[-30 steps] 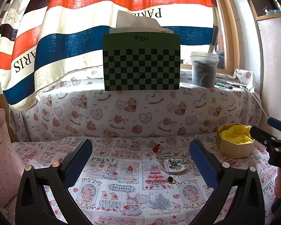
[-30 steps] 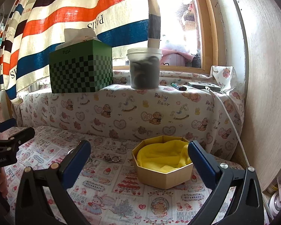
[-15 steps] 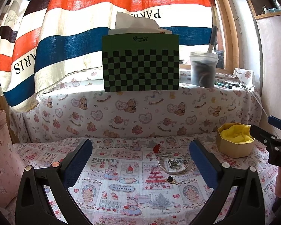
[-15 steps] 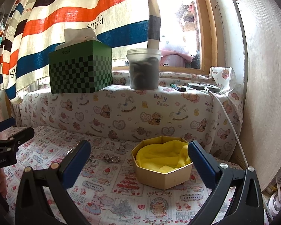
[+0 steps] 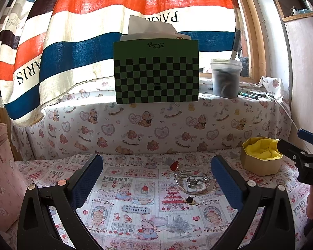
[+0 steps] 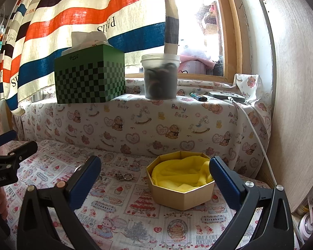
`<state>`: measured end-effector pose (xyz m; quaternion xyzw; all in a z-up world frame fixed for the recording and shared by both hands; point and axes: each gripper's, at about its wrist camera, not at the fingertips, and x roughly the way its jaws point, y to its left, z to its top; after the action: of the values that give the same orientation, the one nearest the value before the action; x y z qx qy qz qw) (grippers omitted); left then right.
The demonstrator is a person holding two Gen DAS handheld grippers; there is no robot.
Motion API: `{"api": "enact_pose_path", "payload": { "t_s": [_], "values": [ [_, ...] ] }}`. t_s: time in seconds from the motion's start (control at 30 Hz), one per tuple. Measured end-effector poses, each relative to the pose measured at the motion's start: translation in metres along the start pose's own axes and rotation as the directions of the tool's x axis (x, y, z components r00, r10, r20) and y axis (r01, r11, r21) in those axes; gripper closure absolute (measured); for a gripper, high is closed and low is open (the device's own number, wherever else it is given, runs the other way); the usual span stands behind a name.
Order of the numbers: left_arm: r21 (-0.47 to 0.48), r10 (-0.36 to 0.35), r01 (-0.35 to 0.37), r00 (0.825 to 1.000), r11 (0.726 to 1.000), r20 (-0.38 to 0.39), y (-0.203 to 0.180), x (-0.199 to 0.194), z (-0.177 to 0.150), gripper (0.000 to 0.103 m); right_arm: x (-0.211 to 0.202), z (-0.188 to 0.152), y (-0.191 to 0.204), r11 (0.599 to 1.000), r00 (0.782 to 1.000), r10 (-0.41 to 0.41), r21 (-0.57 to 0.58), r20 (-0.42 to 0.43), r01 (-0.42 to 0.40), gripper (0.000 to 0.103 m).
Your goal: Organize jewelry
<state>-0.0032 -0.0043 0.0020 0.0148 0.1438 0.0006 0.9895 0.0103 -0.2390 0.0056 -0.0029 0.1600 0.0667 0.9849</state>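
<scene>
Jewelry lies scattered on the printed cloth of the table [image 5: 135, 208], ahead of the left claw [image 5: 156, 175], whose blue-padded fingers [image 5: 87, 179] stand wide apart with nothing between them. Going from left to right in the left wrist view: a pink bag [image 5: 0, 166] sits at the far left edge; near the middle a red heart-shaped piece [image 5: 174, 165] lies on the cloth with its narrow end pointing toward the camera; just beside it a thin silver bangle [image 5: 193, 182] lies flat, with a small cluster of silver charms [image 5: 195, 180] inside its ring, their long axis running left to right; a small dark-stoned ring [image 5: 189, 199] lies nearer the camera, apart from the bangle. Further right stands an octagonal tan box [image 5: 260, 164], upright and open at the top, lined with yellow cloth [image 5: 260, 150]. The right claw [image 6: 155, 175] is likewise spread wide and holds nothing; in its own view the box [image 6: 181, 195] sits between its two fingers, and the silver charms [image 6: 124, 176] lie just left of the box. Behind, on the raised ledge covered in bear-print fabric, a green checkered tissue box [image 5: 156, 73] stands left of a lidded plastic tub [image 5: 226, 77], with a striped curtain [image 5: 73, 41] hanging behind them.
</scene>
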Motion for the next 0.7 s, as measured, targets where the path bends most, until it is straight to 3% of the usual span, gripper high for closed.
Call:
{"api": "enact_pose_path", "payload": {
  "t_s": [0.7],
  "values": [
    [-0.020,-0.003,0.003,1.000,1.000,0.003,0.0026,-0.0009,-0.0003,0.000,0.0002,0.0000,0.0001,1.000,1.000,0.002,-0.005,0.001,-0.002,0.000]
  ]
}}
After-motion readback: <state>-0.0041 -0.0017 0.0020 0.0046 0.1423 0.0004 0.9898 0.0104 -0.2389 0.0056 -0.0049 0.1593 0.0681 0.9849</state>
